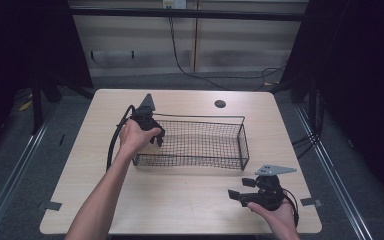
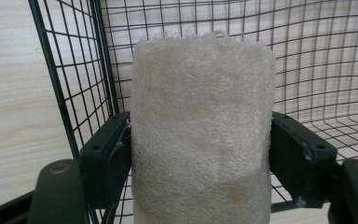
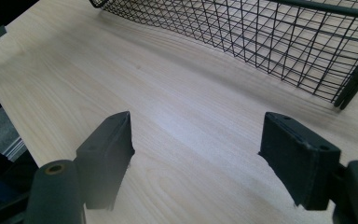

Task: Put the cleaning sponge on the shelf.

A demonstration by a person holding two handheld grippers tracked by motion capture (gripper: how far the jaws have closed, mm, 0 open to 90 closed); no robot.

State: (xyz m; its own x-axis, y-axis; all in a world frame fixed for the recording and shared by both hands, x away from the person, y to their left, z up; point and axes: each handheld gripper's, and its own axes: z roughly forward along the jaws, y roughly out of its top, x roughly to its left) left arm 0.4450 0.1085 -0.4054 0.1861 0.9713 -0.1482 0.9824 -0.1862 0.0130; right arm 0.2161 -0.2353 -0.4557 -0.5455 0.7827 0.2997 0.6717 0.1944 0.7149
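Your left gripper (image 2: 200,154) grips a pale cream, fibrous loofah pad (image 2: 203,130), its two black jaws pressed against the pad's left and right sides. The pad stands upright between them, its fuzzy top edge well above the jaw tips. In the left gripper view, the pad sits inside the black wire mesh basket (image 2: 307,56), close to one of its corner posts, with mesh behind it and to its sides.

From the high view, your left gripper (image 1: 152,134) hangs over the left end of the long rectangular basket (image 1: 200,145), jaws pointing down into it. The basket lies in the middle of the light wooden table (image 1: 180,200), its long side running left to right. A small slice of the pale pad (image 1: 153,141) shows just under your left hand (image 1: 132,136), against the basket's left wall.

Your right gripper (image 1: 240,192) rests near the right front corner of the table, well apart from the basket and pointing left. In the right gripper view, its jaws stand wide apart with nothing but bare tabletop (image 3: 177,121) between them, and the basket's near wall (image 3: 270,42) lies farther off.
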